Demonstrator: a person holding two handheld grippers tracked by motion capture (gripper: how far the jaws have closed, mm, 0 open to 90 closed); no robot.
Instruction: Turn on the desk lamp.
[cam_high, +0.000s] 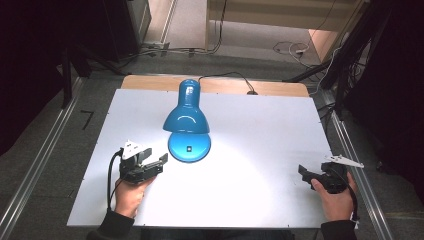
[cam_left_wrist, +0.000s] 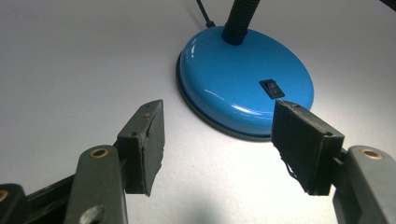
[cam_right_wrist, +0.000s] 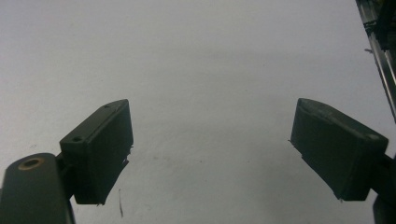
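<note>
A blue desk lamp (cam_high: 186, 117) stands in the middle of the white table (cam_high: 260, 125), its shade bent down over its round base (cam_high: 189, 146) and lit. The base (cam_left_wrist: 245, 84) carries a small black rocker switch (cam_left_wrist: 272, 88). My left gripper (cam_high: 155, 159) rests just left of the base, open, with nothing between its jaws (cam_left_wrist: 219, 140). It points at the base's near edge. My right gripper (cam_high: 306, 176) sits near the table's right front, open over bare tabletop (cam_right_wrist: 210, 149), far from the lamp.
The lamp's black cord (cam_high: 225, 76) runs off the table's far edge. Metal rails (cam_high: 350, 150) flank the table on both sides. Cables (cam_high: 290, 48) lie on the floor behind. A rail (cam_right_wrist: 380, 51) crosses the right gripper view's top right corner.
</note>
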